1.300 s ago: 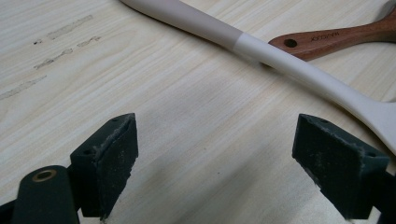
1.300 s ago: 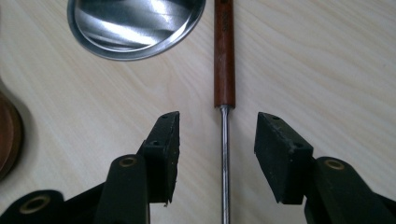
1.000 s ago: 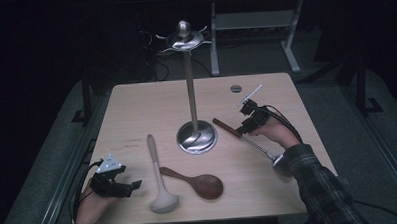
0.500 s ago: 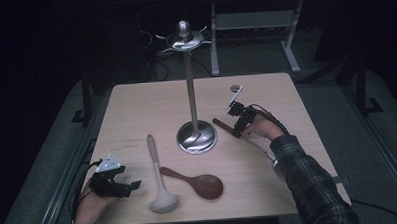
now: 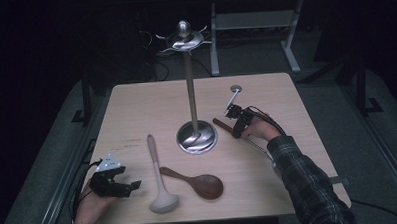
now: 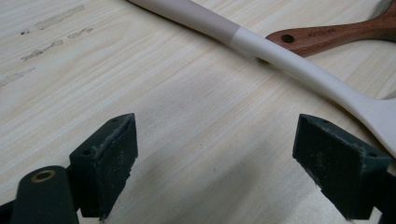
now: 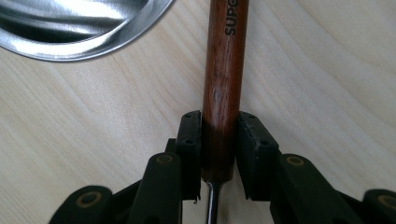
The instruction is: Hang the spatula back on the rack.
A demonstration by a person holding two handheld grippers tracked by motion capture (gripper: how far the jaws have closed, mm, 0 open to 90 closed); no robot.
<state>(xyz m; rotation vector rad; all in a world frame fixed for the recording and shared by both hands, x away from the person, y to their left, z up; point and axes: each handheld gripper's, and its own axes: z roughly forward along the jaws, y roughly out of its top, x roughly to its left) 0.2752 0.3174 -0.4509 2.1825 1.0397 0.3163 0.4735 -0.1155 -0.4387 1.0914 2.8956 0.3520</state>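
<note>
table [image 5: 151,103]: pale wood top, viewed from above.

right gripper [image 7: 218,144]: jaws have just been closing; pads now press both sides of a dark wooden handle [image 7: 224,70], which stands between them. a thin metal shaft leaves the handle's end below the jaws. in the high view this gripper [image 5: 235,121] sits right of centre, just beside the stand's base, the handle [image 5: 222,124] lying flat on the table.

left gripper [image 6: 215,163]: jaws wide apart, nothing between them but bare table; it rests at the near left corner [image 5: 120,187].

stand [image 5: 190,92]: upright metal pole on a round shiny base, hooks at the top.

white ladle [image 5: 158,178]: flat on the table, near the left gripper.

brown wooden spoon [image 5: 196,182]: beside the ladle, its handle end touching or tucked behind the ladle's handle.
</note>
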